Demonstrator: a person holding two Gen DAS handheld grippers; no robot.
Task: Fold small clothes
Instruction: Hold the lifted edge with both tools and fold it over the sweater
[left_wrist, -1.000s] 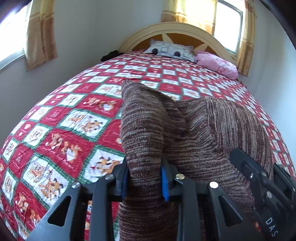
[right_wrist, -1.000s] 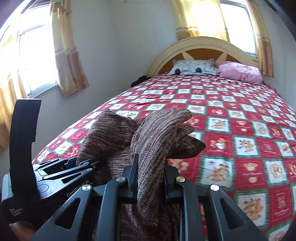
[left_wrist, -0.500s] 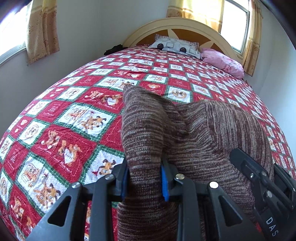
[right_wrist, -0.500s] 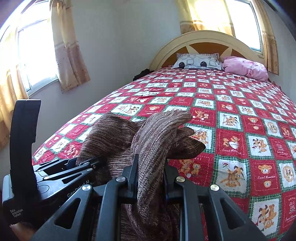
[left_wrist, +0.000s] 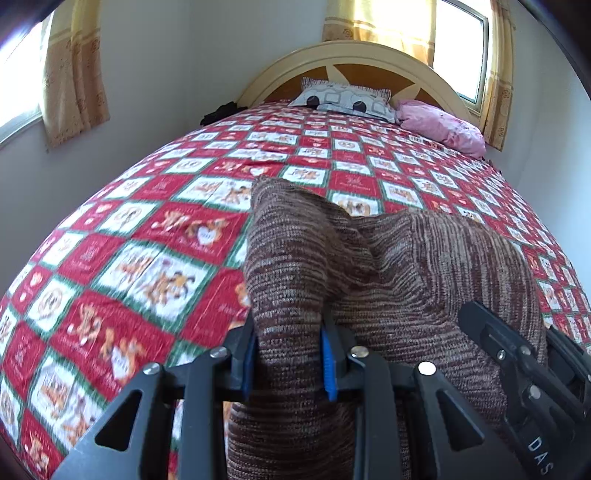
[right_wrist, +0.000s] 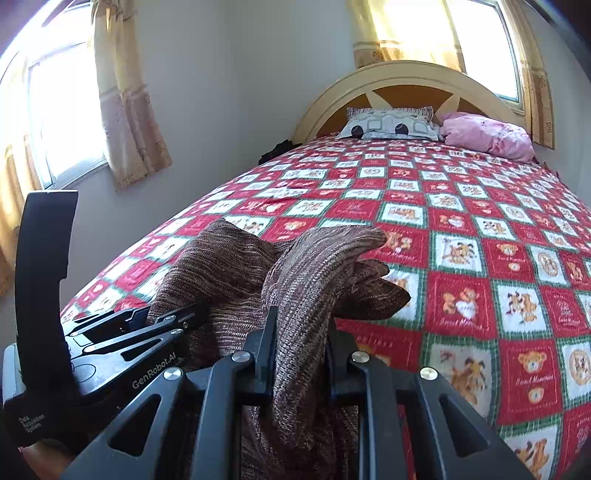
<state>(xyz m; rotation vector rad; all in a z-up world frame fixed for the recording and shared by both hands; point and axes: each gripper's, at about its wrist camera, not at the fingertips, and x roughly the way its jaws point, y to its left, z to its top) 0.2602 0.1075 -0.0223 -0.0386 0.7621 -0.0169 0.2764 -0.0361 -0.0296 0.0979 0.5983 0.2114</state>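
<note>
A brown striped knit garment (left_wrist: 406, 266) is held up over the near end of the bed between both grippers. My left gripper (left_wrist: 288, 354) is shut on its left edge, the cloth bunched between the blue pads. My right gripper (right_wrist: 299, 354) is shut on its right edge (right_wrist: 317, 273), and the cloth hangs down below the jaws. The right gripper's body shows at the lower right of the left wrist view (left_wrist: 524, 373). The left gripper's body shows at the lower left of the right wrist view (right_wrist: 122, 354). The garment's lower part is hidden.
The bed has a red, white and green checked quilt (left_wrist: 155, 258) with bear pictures. A grey patterned pillow (left_wrist: 347, 98) and a pink pillow (left_wrist: 439, 125) lie by the arched headboard (right_wrist: 410, 77). Walls and curtained windows (right_wrist: 125, 92) stand to the left and behind.
Both grippers have moved forward over the bed with the garment and tilted down a little, so the headboard sits lower and nearer. Both grips are unchanged.
</note>
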